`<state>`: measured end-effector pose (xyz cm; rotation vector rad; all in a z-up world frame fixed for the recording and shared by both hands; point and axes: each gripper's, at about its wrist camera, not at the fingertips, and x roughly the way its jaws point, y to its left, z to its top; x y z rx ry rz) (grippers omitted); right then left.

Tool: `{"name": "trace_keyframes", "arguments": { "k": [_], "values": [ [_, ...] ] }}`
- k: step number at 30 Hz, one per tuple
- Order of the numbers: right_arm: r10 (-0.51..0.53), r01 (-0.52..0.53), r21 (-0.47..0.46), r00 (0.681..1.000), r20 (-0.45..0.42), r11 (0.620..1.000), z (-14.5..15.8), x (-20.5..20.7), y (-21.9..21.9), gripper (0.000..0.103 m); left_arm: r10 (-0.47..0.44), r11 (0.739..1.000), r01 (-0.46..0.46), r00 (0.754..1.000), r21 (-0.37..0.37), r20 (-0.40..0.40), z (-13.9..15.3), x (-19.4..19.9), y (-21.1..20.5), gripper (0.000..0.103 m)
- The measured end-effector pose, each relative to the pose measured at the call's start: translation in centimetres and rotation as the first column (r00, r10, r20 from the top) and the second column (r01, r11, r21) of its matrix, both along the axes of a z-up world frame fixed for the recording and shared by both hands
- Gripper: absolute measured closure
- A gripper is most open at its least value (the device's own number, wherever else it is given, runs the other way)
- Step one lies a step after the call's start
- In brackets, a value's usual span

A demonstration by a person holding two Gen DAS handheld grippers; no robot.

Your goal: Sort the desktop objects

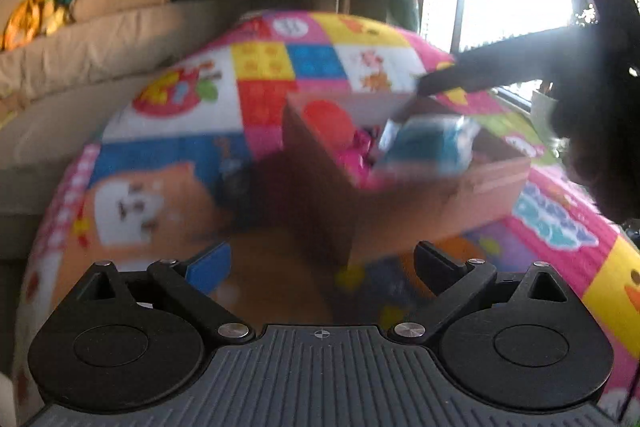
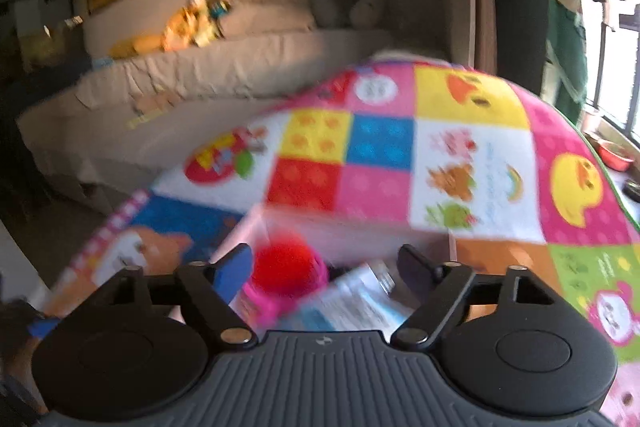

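Left wrist view: the left gripper (image 1: 322,263) stands with its fingers (image 1: 208,269) spread wide and nothing between them, above a bright patchwork cartoon play mat (image 1: 264,67) that covers the counter. An open brown cardboard box (image 1: 432,203) sits on the mat, just beyond the fingertips toward one o'clock. Inside it lie a round red-orange object (image 1: 326,121), something pink (image 1: 354,157), and a blue and white plastic packet (image 1: 428,145) tilted on top. From three o'clock a dark, backlit shape (image 1: 480,71) reaches over the box's far edge; blur hides what it is. A beige sofa (image 1: 100,39) with soft toys runs along ten o'clock.

Right wrist view: the right gripper (image 2: 326,269) hangs over the same box, fingers (image 2: 234,273) partly open and gripping nothing. Directly below, between the fingertips, show the red object (image 2: 286,265), the pink item (image 2: 262,301) and the packet (image 2: 360,301), all blurred. The mat (image 2: 472,163) fills twelve to three o'clock, the sofa (image 2: 224,67) ten o'clock.
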<state>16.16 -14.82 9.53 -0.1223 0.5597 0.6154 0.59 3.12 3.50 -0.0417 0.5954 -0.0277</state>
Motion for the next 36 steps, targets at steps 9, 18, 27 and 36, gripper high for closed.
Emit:
{"name": "trace_keyframes", "arguments": {
  "k": [9,18,27,36],
  "values": [
    [-0.008,0.004,-0.045,0.996,-0.09,0.999,-4.2,-1.1,0.1,0.041,0.023,0.996,-0.025,0.999,-0.08,-0.032,-1.4,0.6,0.1,0.002],
    [0.026,-0.027,-0.001,0.985,-0.168,1.0,-5.2,-0.5,0.8,0.035,0.076,0.992,-0.087,0.991,-0.095,-0.108,-1.8,0.9,-0.4,0.0],
    [-0.002,0.005,0.089,1.0,-0.029,0.996,-2.9,-9.1,-5.7,0.0,0.147,0.987,-0.155,0.978,-0.044,-0.151,-2.4,1.5,-3.1,0.0],
    [-0.08,0.077,-0.189,0.997,-0.008,0.979,-9.7,-13.1,-4.9,0.0,0.22,0.973,-0.211,0.97,0.099,-0.103,-3.3,0.7,-6.3,0.0]
  ]
}}
